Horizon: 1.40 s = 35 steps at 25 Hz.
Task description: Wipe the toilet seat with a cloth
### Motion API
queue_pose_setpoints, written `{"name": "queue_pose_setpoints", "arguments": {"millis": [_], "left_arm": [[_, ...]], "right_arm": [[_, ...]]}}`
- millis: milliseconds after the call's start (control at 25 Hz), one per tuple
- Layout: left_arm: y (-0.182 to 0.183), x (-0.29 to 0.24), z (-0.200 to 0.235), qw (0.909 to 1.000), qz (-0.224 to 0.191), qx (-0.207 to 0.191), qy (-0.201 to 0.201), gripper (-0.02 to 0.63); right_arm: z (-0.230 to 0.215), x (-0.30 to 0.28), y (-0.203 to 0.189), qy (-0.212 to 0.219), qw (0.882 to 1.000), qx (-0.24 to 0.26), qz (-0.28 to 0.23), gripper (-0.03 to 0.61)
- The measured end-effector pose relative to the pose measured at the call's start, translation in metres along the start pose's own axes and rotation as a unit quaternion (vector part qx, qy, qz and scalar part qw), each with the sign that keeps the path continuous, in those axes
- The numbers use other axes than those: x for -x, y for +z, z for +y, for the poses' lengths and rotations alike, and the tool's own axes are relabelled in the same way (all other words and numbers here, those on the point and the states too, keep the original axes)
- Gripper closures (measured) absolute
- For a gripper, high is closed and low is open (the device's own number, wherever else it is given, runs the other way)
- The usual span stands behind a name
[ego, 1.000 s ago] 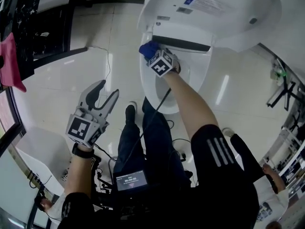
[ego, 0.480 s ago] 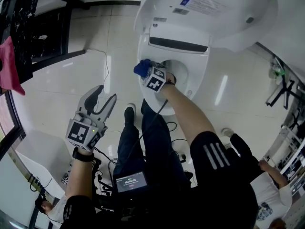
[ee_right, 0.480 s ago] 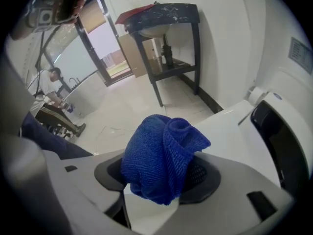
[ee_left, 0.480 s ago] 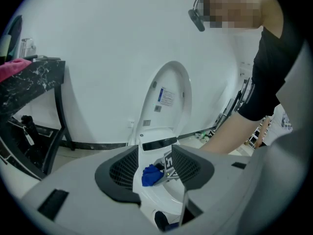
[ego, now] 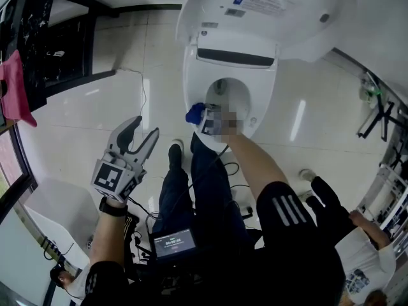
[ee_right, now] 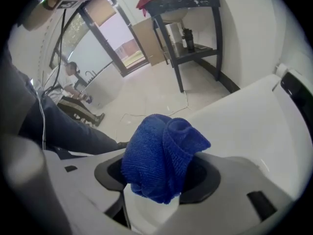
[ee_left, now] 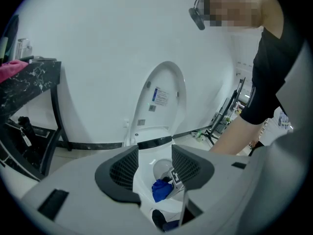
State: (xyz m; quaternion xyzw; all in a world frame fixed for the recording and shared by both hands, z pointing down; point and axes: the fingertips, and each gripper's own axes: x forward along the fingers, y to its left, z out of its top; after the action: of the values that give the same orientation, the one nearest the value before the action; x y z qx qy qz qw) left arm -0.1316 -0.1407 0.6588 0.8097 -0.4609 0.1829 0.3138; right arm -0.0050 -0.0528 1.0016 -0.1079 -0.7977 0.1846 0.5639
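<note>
A white toilet with its lid [ego: 274, 8] raised stands ahead; its seat [ego: 191, 81] rings the bowl. My right gripper [ego: 199, 116] is shut on a bunched blue cloth [ego: 194, 114] and presses it on the seat's near left rim. The right gripper view shows the blue cloth [ee_right: 164, 155] bulging between the jaws over the white seat [ee_right: 244, 126]. My left gripper [ego: 141, 131] hangs open over the floor, left of the toilet, holding nothing. From the left gripper view, the blue cloth [ee_left: 161, 190] lies on the seat [ee_left: 144, 185] between the open left gripper [ee_left: 154, 168] jaws' outlines.
A black marble-topped stand [ego: 38, 37] with a pink cloth [ego: 14, 88] is at the far left. My legs and a shoe [ego: 174, 152] are just before the toilet. Cables [ego: 233, 190] trail on the tiled floor. A metal rack [ego: 376, 116] stands at the right.
My right gripper has dragged the blue cloth from the back left of the seat, near the hinge, forward along the left rim to the near side. The left gripper has barely moved.
</note>
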Motion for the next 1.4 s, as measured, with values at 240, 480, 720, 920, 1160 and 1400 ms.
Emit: {"name": "queue_pose_setpoints", "arguments": {"millis": [240, 480, 720, 920, 1160, 1400], "left_arm": [[0.029, 0.014, -0.015, 0.9997, -0.018, -0.012, -0.008, 0.405], [0.058, 0.038, -0.031, 0.998, -0.044, -0.04, -0.021, 0.405], [0.084, 0.069, -0.054, 0.9932, -0.075, -0.076, -0.046, 0.405], [0.107, 0.101, -0.065, 0.9878, -0.108, -0.098, -0.052, 0.405], [0.139, 0.139, -0.109, 0.9767, -0.141, -0.137, -0.087, 0.405], [0.137, 0.197, -0.141, 0.967, -0.164, -0.161, -0.111, 0.405]], "right_arm": [[-0.034, 0.065, 0.046, -0.072, 0.974, -0.149, -0.156, 0.299], [-0.067, 0.157, 0.075, -0.133, 0.923, -0.222, -0.284, 0.299], [-0.053, 0.29, 0.107, -0.194, 0.876, -0.222, -0.381, 0.299], [0.001, 0.38, 0.129, -0.224, 0.842, -0.209, -0.444, 0.299], [0.084, 0.469, 0.135, -0.263, 0.804, -0.193, -0.498, 0.299], [0.179, 0.527, 0.14, -0.305, 0.768, -0.172, -0.536, 0.299]]}}
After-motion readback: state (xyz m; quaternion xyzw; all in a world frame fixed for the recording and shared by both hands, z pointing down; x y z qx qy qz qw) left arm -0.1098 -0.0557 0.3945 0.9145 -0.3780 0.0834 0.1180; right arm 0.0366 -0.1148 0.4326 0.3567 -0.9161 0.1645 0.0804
